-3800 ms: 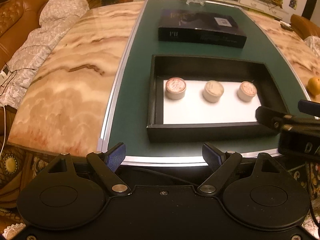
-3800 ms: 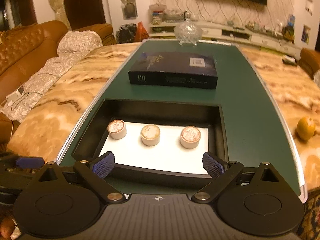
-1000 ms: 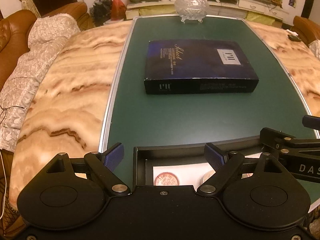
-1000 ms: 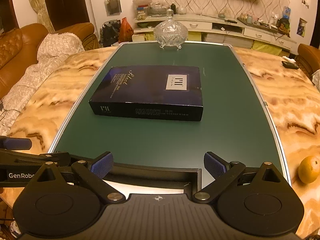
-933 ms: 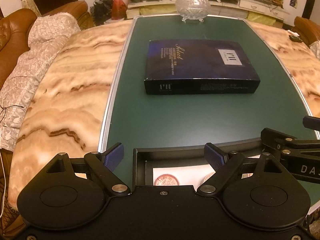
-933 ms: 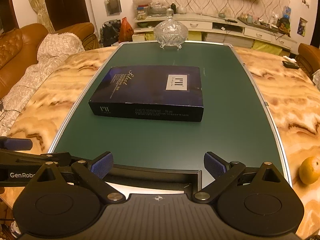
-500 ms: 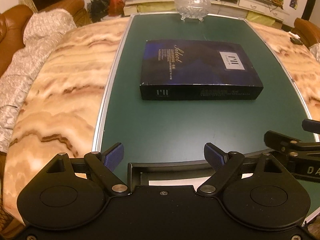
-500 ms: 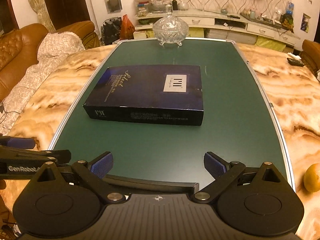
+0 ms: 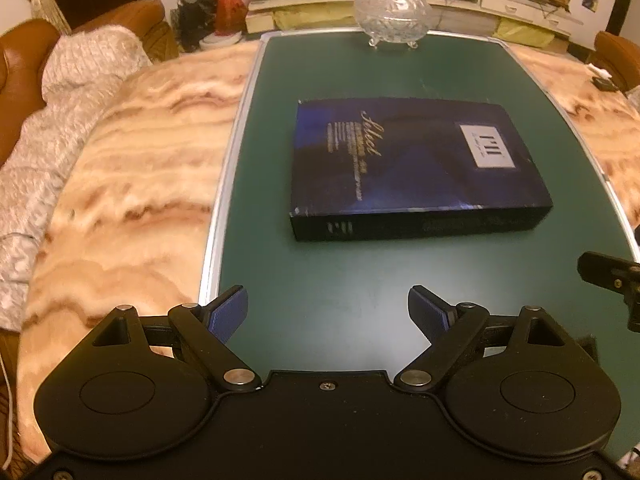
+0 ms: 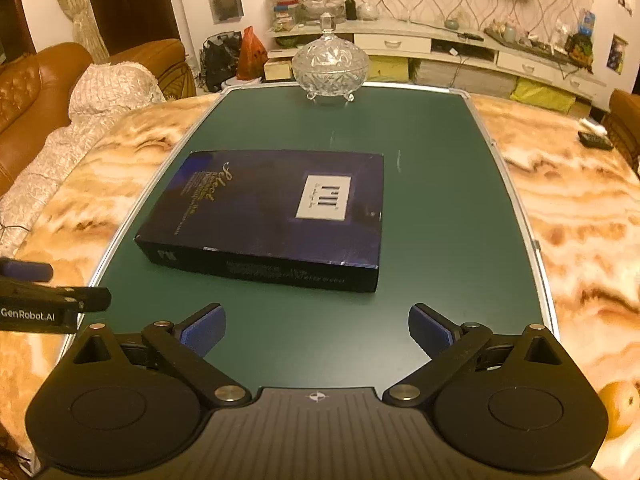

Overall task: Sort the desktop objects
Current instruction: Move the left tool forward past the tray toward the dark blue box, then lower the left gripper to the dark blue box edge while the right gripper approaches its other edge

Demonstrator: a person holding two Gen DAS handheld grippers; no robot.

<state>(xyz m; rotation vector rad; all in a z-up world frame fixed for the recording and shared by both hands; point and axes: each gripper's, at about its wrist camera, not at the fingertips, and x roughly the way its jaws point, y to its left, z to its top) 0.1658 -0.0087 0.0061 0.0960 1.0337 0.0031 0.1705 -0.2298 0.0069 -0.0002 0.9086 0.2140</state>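
Hovering over the counter's [image 9: 120, 184] near edge: left claw [image 9: 327, 313] and right claw [image 10: 316, 329], both spread wide, holding nothing. Lying flat mid-counter, the dark blue box [image 10: 276, 208], bare green mat [image 10: 440, 200] around it. Possibly an orange [image 10: 618, 408] by the right edge.

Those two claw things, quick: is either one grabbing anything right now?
Left gripper: open, holding nothing, above the green mat.
Right gripper: open, holding nothing, short of the dark blue box.
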